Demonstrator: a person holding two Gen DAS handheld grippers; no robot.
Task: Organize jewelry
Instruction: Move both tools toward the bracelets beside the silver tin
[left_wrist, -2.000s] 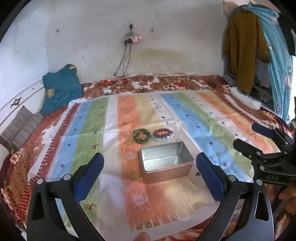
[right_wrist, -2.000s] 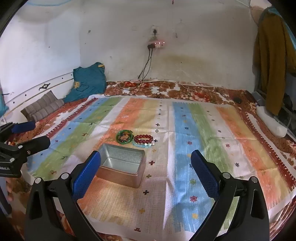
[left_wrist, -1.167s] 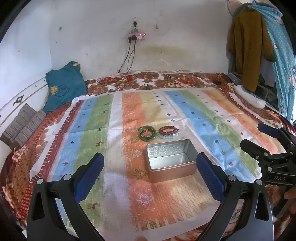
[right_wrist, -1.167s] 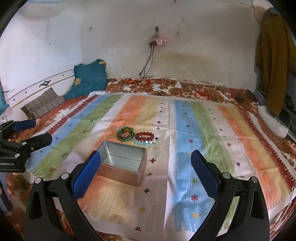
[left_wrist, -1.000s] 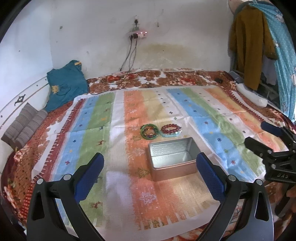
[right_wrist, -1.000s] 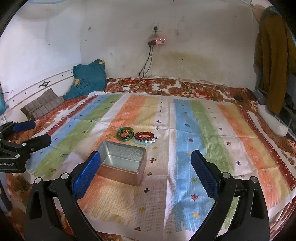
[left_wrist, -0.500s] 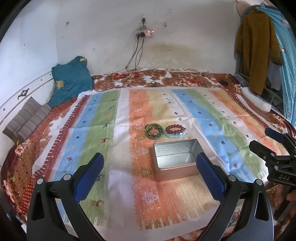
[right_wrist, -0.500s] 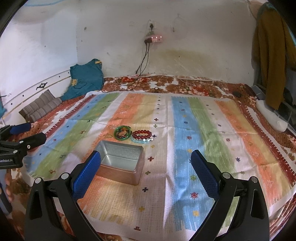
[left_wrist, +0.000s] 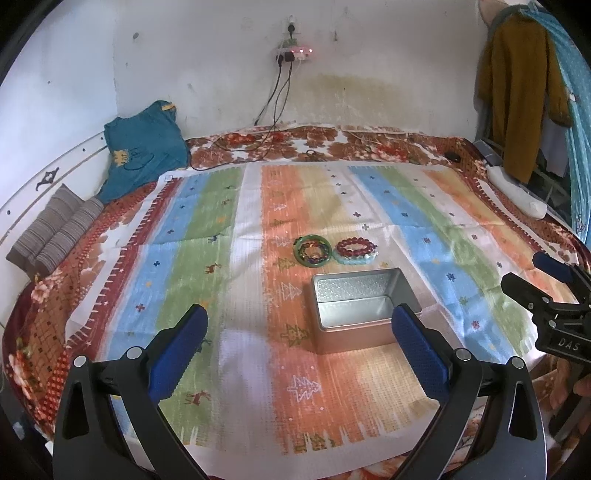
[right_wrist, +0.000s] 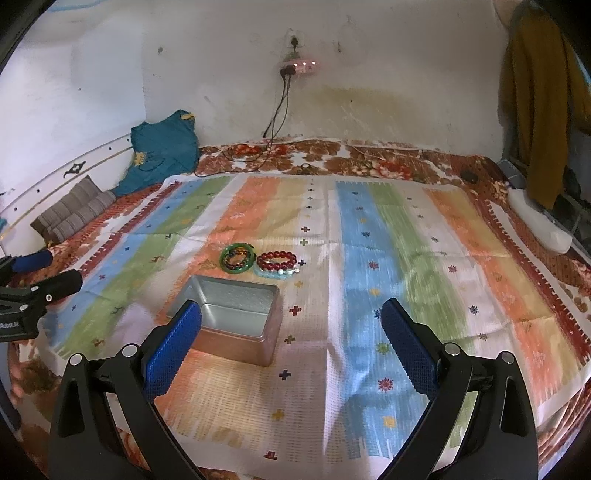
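A striped cloth (left_wrist: 258, 229) is lying spread over a floral bedspread (left_wrist: 369, 142), and near its middle an open metal tin (left_wrist: 364, 308) is sitting with its shiny inside showing nothing in it. Just beyond the tin, toward twelve o'clock from where the person is holding the tools, two bracelets are lying side by side on the cloth and outside the tin: a green bangle (left_wrist: 312, 250) with a string of darker beads resting inside its ring, and to its three o'clock a red bead bracelet (left_wrist: 355, 248) lying on top of a pale blue one (left_wrist: 354, 259). The left gripper (left_wrist: 299, 339) is hovering above the near part of the cloth with its blue pads (left_wrist: 179, 349) spread wide and gripping nothing; the tin is showing at about one o'clock between them. The right gripper (right_wrist: 291, 343) is also hanging wide apart and holding nothing, with the tin at its ten o'clock, partly behind its left pad (right_wrist: 171, 350). A power strip (left_wrist: 293, 53) with red lights is hanging on the far wall at twelve o'clock, a teal garment (left_wrist: 144, 151) is leaning in the corner at ten o'clock, and a mustard coat (left_wrist: 517, 96) is hanging at two o'clock.
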